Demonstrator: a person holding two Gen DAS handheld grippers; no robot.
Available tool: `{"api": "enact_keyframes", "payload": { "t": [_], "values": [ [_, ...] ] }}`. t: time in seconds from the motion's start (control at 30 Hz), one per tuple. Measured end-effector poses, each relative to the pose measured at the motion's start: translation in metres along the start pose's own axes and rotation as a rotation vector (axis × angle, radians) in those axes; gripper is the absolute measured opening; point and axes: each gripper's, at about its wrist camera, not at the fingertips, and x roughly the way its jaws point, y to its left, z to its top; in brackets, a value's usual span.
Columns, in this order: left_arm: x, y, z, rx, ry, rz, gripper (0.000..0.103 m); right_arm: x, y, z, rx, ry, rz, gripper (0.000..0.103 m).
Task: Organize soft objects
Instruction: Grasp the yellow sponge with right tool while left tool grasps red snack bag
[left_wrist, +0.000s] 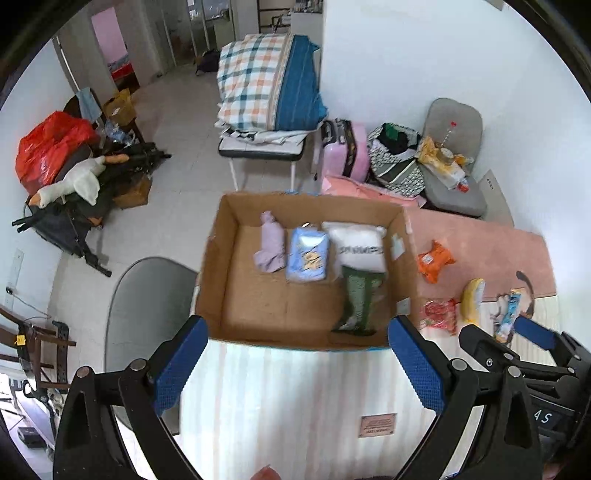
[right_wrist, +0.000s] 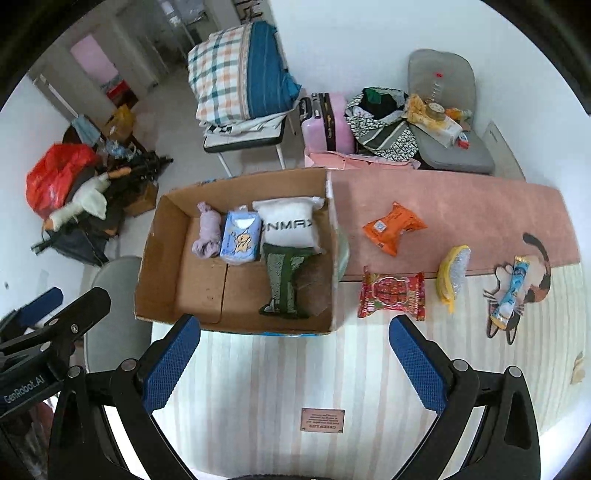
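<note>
Nearest the lens, the right gripper hangs over a striped cloth covering the tabletop, its blue-padded jaws spread wide and holding nothing. The left gripper is the same: wide open, empty, poised at the near edge of a cardboard box. Both look ready to reach for a next item rather than busy with one.

The box sits toward the left of the tabletop, open at the top, and serves as the collecting place. Four soft things are already inside, lined up along its far wall: a rolled lilac cloth, beside it a blue tissue pack, then a white pillow-like pack printed with dark letters. A dark green fabric packet lies in front of the white pack, its top end touching or overlapping it. The near-left part of the box floor is bare, probably kept free for more.

To the right of the box, four things remain out on the tabletop: an orange packet farthest back, a red snack bag just beside the box, a yellow sponge-like brush, and a slim blue sachet farthest right. The task seems about half done; the red bag is the closest candidate for the right gripper.
</note>
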Motion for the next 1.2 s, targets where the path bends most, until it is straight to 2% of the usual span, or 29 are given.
{"api": "enact_keyframes", "payload": {
  "t": [0.13,0.3,0.43,0.5,0.57,0.67,0.77,0.9,1.03,1.07,1.13,1.17,1.2],
  "values": [
    [0.012,-0.046,0.007,0.042,0.028,-0.045,0.1,-0.009,-0.053,0.005,0.08,0.001,-0.015,0.103],
    [0.05,-0.126,0.017,0.2,0.075,-0.069,0.1,-0.002,-0.154,0.004,0.222,0.05,-0.084,0.103],
    [0.1,-0.203,0.02,0.411,0.138,-0.053,0.1,0.019,-0.236,0.002,0.331,0.116,-0.105,0.103],
    [0.135,-0.242,0.017,0.559,0.203,-0.051,0.1,0.031,-0.272,0.0,0.362,0.15,-0.109,0.103],
    [0.172,-0.272,0.01,0.714,0.266,-0.006,0.1,0.043,-0.302,-0.002,0.401,0.177,-0.111,0.103],
    [0.225,-0.302,-0.004,0.899,0.355,0.063,0.1,0.066,-0.343,-0.007,0.459,0.218,-0.111,0.103],
    [0.258,-0.318,-0.019,1.029,0.418,0.102,0.1,0.087,-0.37,-0.012,0.492,0.256,-0.112,0.103],
    [0.294,-0.337,-0.047,1.175,0.54,0.105,0.1,0.11,-0.385,-0.017,0.525,0.295,-0.087,0.103],
    [0.318,-0.343,-0.063,1.233,0.627,0.106,0.1,0.125,-0.389,-0.015,0.523,0.313,-0.062,0.103],
    [0.322,-0.342,-0.063,1.216,0.635,0.102,0.095,0.129,-0.39,-0.013,0.519,0.316,-0.053,0.103],
    [0.329,-0.339,-0.057,1.13,0.676,0.063,0.074,0.134,-0.39,-0.009,0.516,0.318,-0.046,0.103],
    [0.333,-0.335,-0.048,1.032,0.693,0.049,0.062,0.137,-0.389,-0.006,0.514,0.318,-0.041,0.103],
    [0.334,-0.331,-0.041,0.957,0.699,0.031,0.054,0.14,-0.389,-0.003,0.517,0.316,-0.032,0.103]
  ]
}}
